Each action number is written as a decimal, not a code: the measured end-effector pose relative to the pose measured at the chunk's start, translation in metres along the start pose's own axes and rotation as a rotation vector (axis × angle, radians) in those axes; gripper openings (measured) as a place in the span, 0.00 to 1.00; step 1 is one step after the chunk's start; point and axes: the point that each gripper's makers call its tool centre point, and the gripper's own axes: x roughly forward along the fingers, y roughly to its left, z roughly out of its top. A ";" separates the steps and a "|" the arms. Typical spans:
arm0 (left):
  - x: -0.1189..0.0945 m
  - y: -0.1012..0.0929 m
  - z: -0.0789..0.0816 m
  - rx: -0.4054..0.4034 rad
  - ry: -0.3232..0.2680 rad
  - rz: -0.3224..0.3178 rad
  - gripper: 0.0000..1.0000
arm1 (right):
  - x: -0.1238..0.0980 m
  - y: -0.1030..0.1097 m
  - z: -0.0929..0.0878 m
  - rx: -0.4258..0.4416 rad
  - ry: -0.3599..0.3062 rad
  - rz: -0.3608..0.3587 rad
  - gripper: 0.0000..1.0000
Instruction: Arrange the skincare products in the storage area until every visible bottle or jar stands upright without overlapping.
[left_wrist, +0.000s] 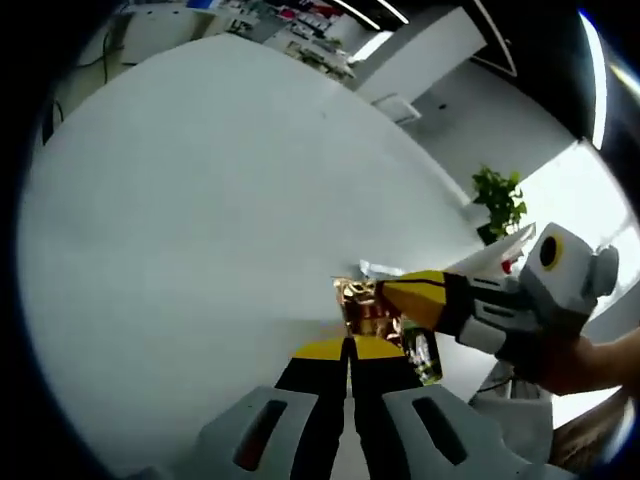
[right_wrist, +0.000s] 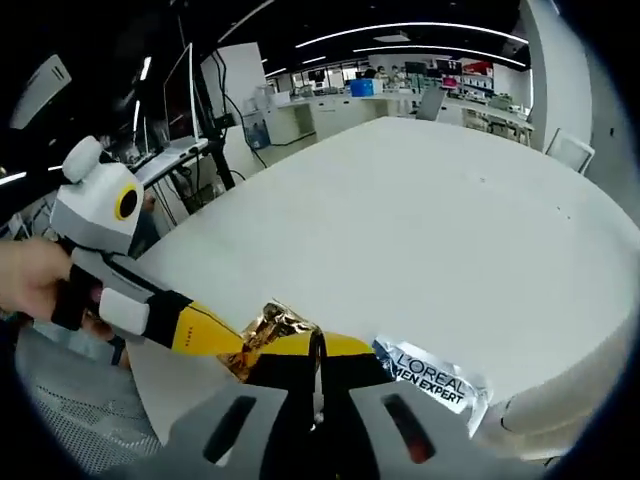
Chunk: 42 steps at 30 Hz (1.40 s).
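**Both grippers meeting on a crinkly gold packet at the table edge**

Left gripper view: the left gripper (left_wrist: 350, 352) comes up from 6 o'clock with its yellow-tipped jaws pressed almost together. Right at their tips sits a shiny gold packet (left_wrist: 362, 305); looks like they're nipping its lower edge, but I can't say for sure. The right gripper (left_wrist: 392, 297) reaches in from 3 o'clock, its yellow-and-black jaw touching the gold packet. A hand (left_wrist: 590, 362) holds it at about 4 o'clock. The big white table (left_wrist: 200, 230) runs from the centre out to 9 and 12 o'clock, and there's a potted plant (left_wrist: 498, 200) at roughly 2 o'clock.

Right gripper view: the right gripper (right_wrist: 316, 362) rises from 6 o'clock, jaws nearly closed with only a thin slit between them. The gold packet (right_wrist: 268, 330) sits just at 11 o'clock of the tips, and the left gripper (right_wrist: 232, 352) comes in from 9 o'clock onto it. This view adds a silver packet (right_wrist: 432, 376) printed "L'OREAL MEN EXPERT", lying flat on the table (right_wrist: 420, 220) at 4 o'clock of the tips. Desks and monitors stand along 10 to 12 o'clock.
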 end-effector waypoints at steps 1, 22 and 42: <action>0.002 0.002 0.002 -0.005 -0.003 0.001 0.00 | 0.003 -0.001 -0.001 -0.004 0.002 -0.002 0.01; 0.033 0.024 0.014 0.217 0.054 0.060 0.00 | 0.038 -0.025 -0.017 -0.058 0.037 -0.032 0.02; 0.060 0.009 0.017 0.792 0.129 0.152 0.22 | 0.037 -0.025 -0.015 -0.085 0.026 -0.026 0.03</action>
